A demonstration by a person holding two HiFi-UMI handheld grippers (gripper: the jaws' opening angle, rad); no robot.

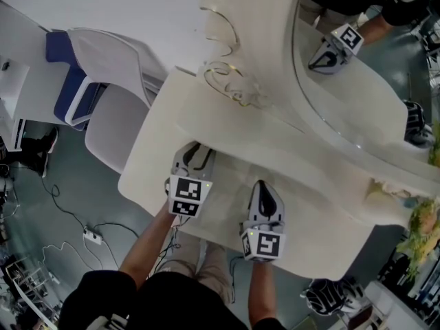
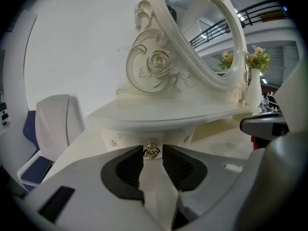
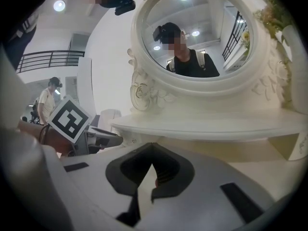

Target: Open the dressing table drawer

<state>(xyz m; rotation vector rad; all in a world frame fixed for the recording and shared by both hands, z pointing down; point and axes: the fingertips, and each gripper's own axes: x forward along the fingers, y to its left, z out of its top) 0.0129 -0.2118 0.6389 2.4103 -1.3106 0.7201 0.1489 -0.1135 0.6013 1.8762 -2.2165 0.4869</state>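
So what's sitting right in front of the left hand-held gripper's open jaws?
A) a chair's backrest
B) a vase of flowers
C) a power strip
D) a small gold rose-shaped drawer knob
D: the left gripper view shows the gold rose-shaped drawer knob framed between the tips of the parted jaws of the left hand-held gripper.

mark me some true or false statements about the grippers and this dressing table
1. The left gripper has its jaws apart, the gold knob showing between their tips. True.
2. The right gripper grips that knob. False: its jaws are together on nothing.
3. The drawer is pulled right out. False: it looks shut.
4. A white vase of flowers stands on the dressing table. True.
5. The mirror is square. False: it is oval.
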